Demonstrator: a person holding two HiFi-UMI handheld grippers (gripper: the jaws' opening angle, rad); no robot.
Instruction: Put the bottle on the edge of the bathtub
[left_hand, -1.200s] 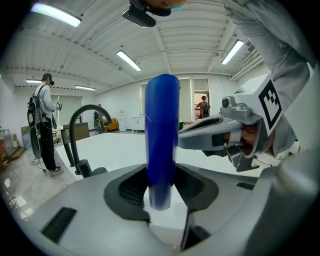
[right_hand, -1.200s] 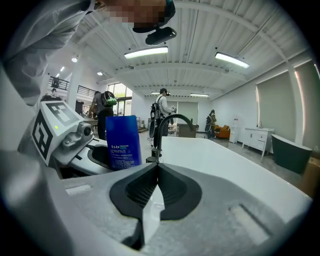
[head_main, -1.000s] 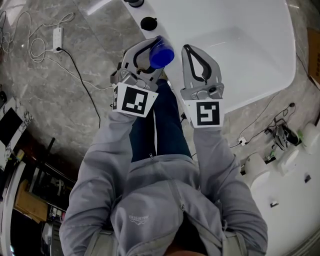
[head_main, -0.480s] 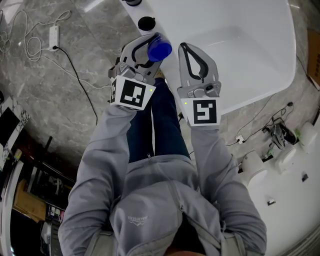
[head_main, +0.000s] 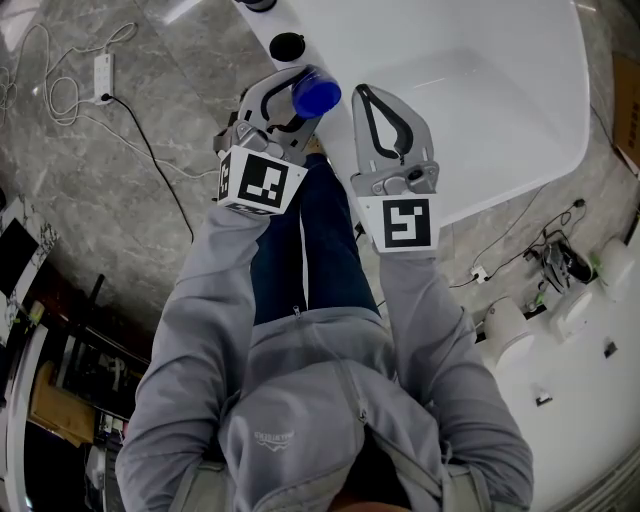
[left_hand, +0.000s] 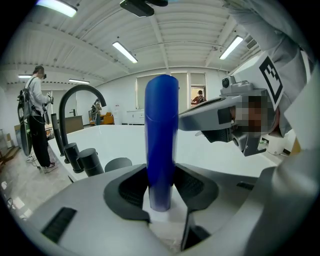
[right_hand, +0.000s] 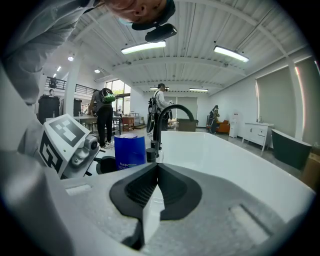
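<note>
Left gripper (head_main: 292, 100) edged toward bathtub rim (head_main: 335, 40); fingers clamp bottle (head_main: 317, 94). Your right gripper (head_main: 366, 93) fingers together, empty. Placing step; next, seat bottle upright beyond fingers, then open.

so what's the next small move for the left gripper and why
Probably ease the left gripper straight down: its jaws clamp the blue bottle upright over the bathtub edge, by the black tap, and it doesn't look seated there yet.

White bathtub (head_main: 500, 120) is sitting on grey marble floor (head_main: 150, 200), black tap knob (head_main: 287, 46) resting on its rim, power strip (head_main: 103, 72) lying nearby.
</note>
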